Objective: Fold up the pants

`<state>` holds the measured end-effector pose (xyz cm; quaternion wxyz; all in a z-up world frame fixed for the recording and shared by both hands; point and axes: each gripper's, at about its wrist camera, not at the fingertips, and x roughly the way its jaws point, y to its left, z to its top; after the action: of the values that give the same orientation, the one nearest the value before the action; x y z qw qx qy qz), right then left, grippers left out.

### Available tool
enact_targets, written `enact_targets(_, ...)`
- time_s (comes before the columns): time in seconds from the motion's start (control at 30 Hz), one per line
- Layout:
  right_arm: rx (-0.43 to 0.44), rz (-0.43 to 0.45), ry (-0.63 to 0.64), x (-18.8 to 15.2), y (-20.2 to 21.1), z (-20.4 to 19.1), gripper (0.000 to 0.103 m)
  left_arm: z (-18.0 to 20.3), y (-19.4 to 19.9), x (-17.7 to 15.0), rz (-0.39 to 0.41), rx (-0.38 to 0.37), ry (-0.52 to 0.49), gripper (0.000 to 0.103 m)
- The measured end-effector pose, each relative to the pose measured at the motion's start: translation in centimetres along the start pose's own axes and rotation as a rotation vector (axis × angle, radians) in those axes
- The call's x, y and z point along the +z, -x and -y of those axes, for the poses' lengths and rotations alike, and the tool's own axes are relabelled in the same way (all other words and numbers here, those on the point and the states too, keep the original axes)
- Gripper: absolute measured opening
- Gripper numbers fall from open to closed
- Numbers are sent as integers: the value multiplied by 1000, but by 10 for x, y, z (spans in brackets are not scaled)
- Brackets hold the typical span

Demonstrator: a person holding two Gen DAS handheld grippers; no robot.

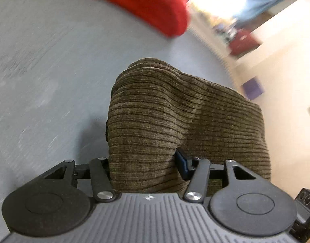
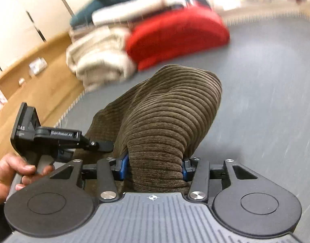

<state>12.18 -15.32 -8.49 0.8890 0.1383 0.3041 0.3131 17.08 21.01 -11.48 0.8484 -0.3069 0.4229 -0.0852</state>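
Note:
The pants are olive-brown corduroy, bunched and lifted over the grey table. My left gripper is shut on a thick fold of them; only its right blue pad shows, the left one is hidden by cloth. In the right wrist view the same pants drape forward from my right gripper, which is shut on them between its blue pads. The left gripper and the hand holding it show at the left of that view, beside the cloth.
A red folded garment lies on the far side of the table, also in the left wrist view. Beside it is a stack of cream, white and teal folded clothes. The table edge runs left, wooden floor beyond.

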Motion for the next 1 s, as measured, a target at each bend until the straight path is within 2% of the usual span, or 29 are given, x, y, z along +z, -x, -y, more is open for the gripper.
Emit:
enact_targets(0.03, -11, 22, 5, 5, 3, 6, 49, 6, 0, 1, 29, -7, -10, 68)
enact_targets(0.07, -29, 35, -3, 9, 4, 14, 50, 12, -1, 1, 62, 24, -35, 76)
enact_targets(0.1, -68, 37, -9, 12, 4, 22, 56, 19, -2, 0, 94, 99, -71, 81)
enact_targets(0.13, -147, 26, -10, 12, 0, 30, 65, 26, -5, -3, 119, 230, -122, 87)
enact_targets(0.2, -366, -10, -39, 6, -13, 44, 74, 36, -17, -10, 110, 445, -225, 87)
enact_targets(0.23, -468, -50, -58, 1, -19, 52, 73, 41, -20, -13, 112, 479, -263, 85)
enact_targets(0.27, -502, -77, -77, -2, -24, 54, 72, 45, -20, -16, 118, 459, -276, 83)
enact_targets(0.3, -496, -85, -109, -5, -22, 58, 71, 50, -18, -17, 123, 411, -287, 81)
enact_targets(0.37, -438, -79, -121, -8, -17, 56, 71, 59, -21, -24, 116, 346, -345, 72)
enact_targets(0.4, -420, -84, -87, -9, -17, 51, 70, 63, -28, -30, 80, 352, -394, 73)
enact_targets(0.43, -412, -110, -36, -13, -19, 46, 70, 65, -40, -37, 12, 382, -446, 73)
enact_targets(0.47, -413, -160, -6, -18, -23, 48, 70, 65, -61, -46, -93, 424, -496, 72)
enact_targets(0.5, -432, -248, 8, -24, -37, 47, 70, 60, -80, -59, -212, 475, -551, 73)
enact_targets(0.53, -450, -306, 14, -32, -45, 50, 70, 58, -86, -70, -255, 506, -595, 73)
enact_targets(0.6, -463, -302, 43, -41, -44, 50, 70, 73, -83, -79, -216, 539, -689, 71)
enact_targets(0.7, -467, -239, 74, -43, -29, 42, 70, 83, -64, -86, -143, 500, -697, 71)
enact_targets(0.77, -476, -292, 43, -50, -28, 53, 70, 82, -70, -96, -191, 494, -710, 81)
enact_targets(0.83, -467, -300, 4, -50, -18, 57, 72, 75, -73, -114, -297, 541, -784, 81)
enact_targets(0.87, -470, -300, 10, -47, -10, 56, 71, 76, -71, -120, -319, 583, -823, 81)
enact_targets(0.9, -475, -279, 31, -44, 1, 53, 71, 80, -63, -122, -293, 612, -840, 81)
enact_targets(0.93, -479, -246, 60, -41, 12, 48, 71, 87, -52, -120, -241, 605, -825, 81)
enact_targets(1.0, -492, -177, 118, -36, 41, 32, 71, 101, -14, -107, -108, 530, -713, 86)
